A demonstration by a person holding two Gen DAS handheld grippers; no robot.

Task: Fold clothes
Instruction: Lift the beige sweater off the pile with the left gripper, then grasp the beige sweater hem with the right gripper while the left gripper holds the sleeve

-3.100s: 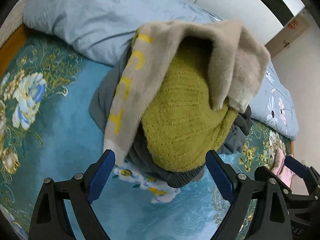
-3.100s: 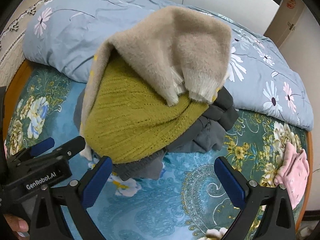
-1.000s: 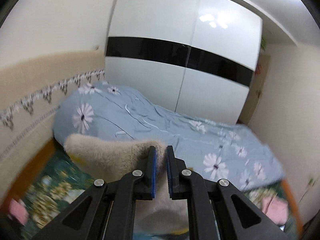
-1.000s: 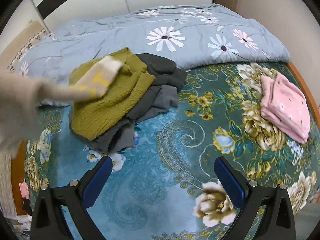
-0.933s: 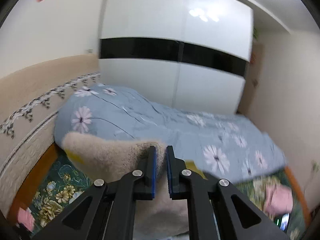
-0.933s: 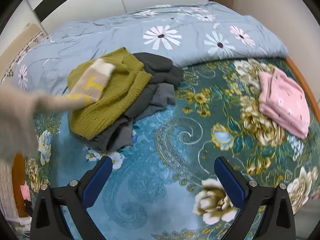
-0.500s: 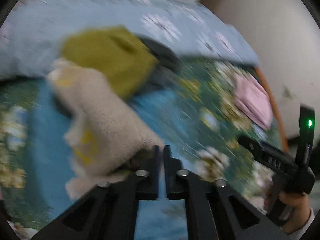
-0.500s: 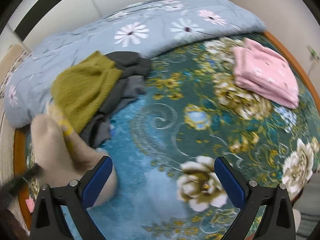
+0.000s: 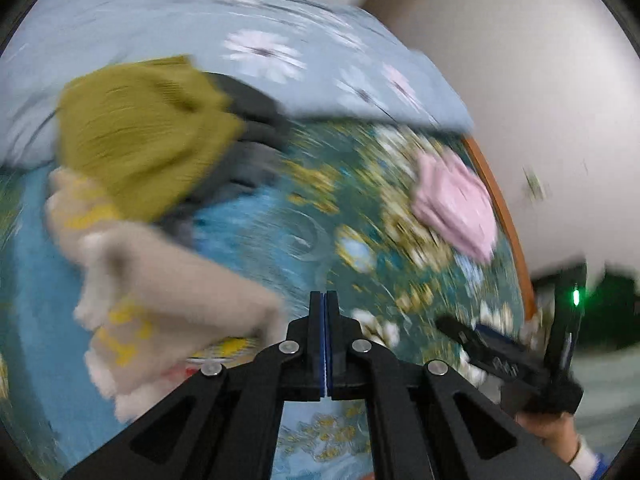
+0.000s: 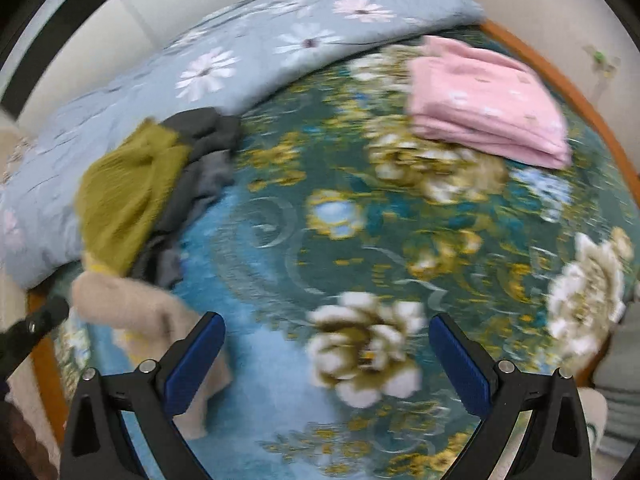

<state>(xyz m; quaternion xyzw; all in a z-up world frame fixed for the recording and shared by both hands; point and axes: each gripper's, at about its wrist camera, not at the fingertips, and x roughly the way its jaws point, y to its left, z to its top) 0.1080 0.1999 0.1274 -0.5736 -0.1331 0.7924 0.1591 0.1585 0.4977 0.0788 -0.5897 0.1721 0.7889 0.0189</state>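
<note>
A fluffy beige sweater with yellow letters (image 9: 160, 280) lies crumpled on the floral bed sheet (image 10: 280, 240), just left of my left gripper (image 9: 325, 296). That gripper's blue pads are shut together with no cloth showing between them. Behind the sweater an olive knit sweater (image 9: 140, 132) rests on a grey garment (image 9: 252, 152). My right gripper (image 10: 326, 324) hangs open over the bare sheet, holding nothing, with the beige sweater (image 10: 132, 312) by its left finger. The right gripper (image 9: 500, 356) also shows low on the right in the blurred left wrist view.
A folded pink garment (image 10: 488, 120) lies near the bed's far right corner. A pale blue daisy quilt (image 10: 240, 52) is bunched along the back. The wooden bed edge (image 9: 500, 208) and a white wall run along the right side.
The left gripper swung from facing the wardrobe down to the bed, carrying the beige sweater off the pile to the sheet; no cloth shows between its pads now. The right gripper stayed open and shifted sideways.
</note>
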